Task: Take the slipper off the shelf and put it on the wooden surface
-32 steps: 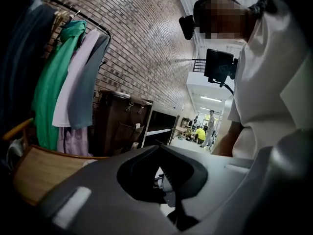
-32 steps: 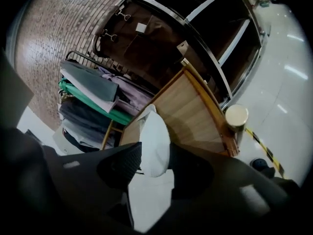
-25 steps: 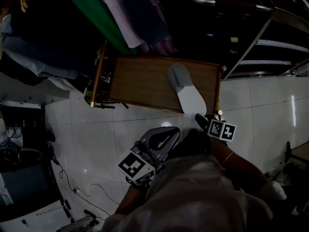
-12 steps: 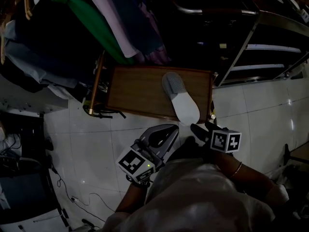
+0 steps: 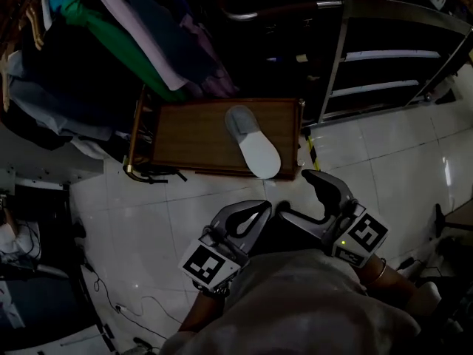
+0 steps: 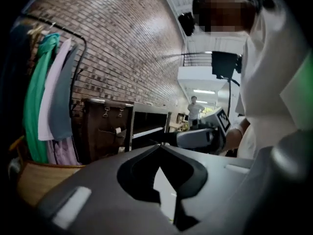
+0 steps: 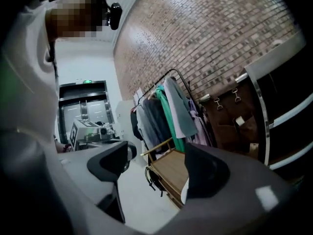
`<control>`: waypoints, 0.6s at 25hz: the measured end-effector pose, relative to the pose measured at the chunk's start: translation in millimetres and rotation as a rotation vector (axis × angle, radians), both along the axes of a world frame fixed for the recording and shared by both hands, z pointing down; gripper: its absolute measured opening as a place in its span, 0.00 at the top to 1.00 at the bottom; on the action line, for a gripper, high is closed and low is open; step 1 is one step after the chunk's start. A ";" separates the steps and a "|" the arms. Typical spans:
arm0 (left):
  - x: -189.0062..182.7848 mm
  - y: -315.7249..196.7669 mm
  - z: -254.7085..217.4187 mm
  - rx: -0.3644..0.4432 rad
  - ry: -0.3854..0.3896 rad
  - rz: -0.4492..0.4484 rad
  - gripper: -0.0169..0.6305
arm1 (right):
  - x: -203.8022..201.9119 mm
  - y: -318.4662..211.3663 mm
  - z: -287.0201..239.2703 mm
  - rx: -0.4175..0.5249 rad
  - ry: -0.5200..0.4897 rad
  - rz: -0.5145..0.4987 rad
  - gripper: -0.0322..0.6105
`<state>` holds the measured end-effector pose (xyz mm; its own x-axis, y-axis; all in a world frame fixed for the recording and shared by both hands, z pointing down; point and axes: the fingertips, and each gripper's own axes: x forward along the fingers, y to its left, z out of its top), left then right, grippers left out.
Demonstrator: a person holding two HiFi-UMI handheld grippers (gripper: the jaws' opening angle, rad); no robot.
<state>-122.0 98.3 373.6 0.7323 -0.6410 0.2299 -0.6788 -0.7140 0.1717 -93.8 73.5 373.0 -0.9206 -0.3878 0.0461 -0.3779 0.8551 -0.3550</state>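
The slipper is already down on the wooden surface. It lies flat at a slant, grey toe end towards the back and white heel end hanging near the front edge, right of the middle. Nothing is touching it.

The right gripper is the closer of the two, but it's clear of the slipper, hovering over the floor just off the front right corner of the wood. In its own view the jaws of the right gripper stand wide apart and are just easing in a bit. There's nothing between them, only floor and a corner of the wooden surface behind the gap.

The left gripper sits beside it, a little lower in the head view, close to the person's body. Its own view shows the left gripper with the tips pressed together and only a diamond-shaped gap behind them, so it's holding nothing.

Further out, clothes hang over the back left of the wood, green and pale ones among the dark. The shelf stands to the right with its dark tiers. A brick wall runs behind all of it. The head view is pretty dark overall, so finer detail on the shelf is hard to make out.
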 end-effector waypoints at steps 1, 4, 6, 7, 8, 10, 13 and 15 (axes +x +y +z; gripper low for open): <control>9.9 5.5 0.3 -0.004 -0.025 0.013 0.98 | 5.5 5.1 -5.2 0.024 -0.007 -0.003 0.40; 26.0 18.0 -5.7 -0.040 0.059 0.010 0.98 | 13.8 19.7 -16.4 0.040 -0.009 -0.014 0.39; 26.1 29.0 -10.6 -0.033 0.122 0.006 0.98 | 14.0 34.2 -20.7 0.066 0.009 -0.018 0.39; 23.7 34.6 -11.1 -0.025 0.131 0.008 0.98 | 13.4 41.4 -22.8 0.091 0.017 -0.017 0.39; 20.5 38.7 -11.0 -0.013 0.130 0.012 0.98 | 13.0 47.3 -25.3 0.116 0.024 -0.011 0.39; 15.1 39.0 -14.4 0.024 0.132 0.023 0.98 | 14.0 52.9 -31.7 0.163 0.042 0.007 0.42; 10.6 31.8 -34.2 0.075 0.139 0.053 0.98 | 14.6 52.6 -47.5 0.199 0.055 0.042 0.47; 9.3 30.7 -53.9 0.118 0.130 0.085 0.98 | 11.9 54.2 -58.3 0.197 0.047 0.064 0.49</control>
<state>-112.7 129.0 319.7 0.8034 -0.5928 0.0563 -0.5930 -0.7879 0.1656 -81.9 127.7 314.6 -0.8925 -0.4510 0.0057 -0.4458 0.8800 -0.1641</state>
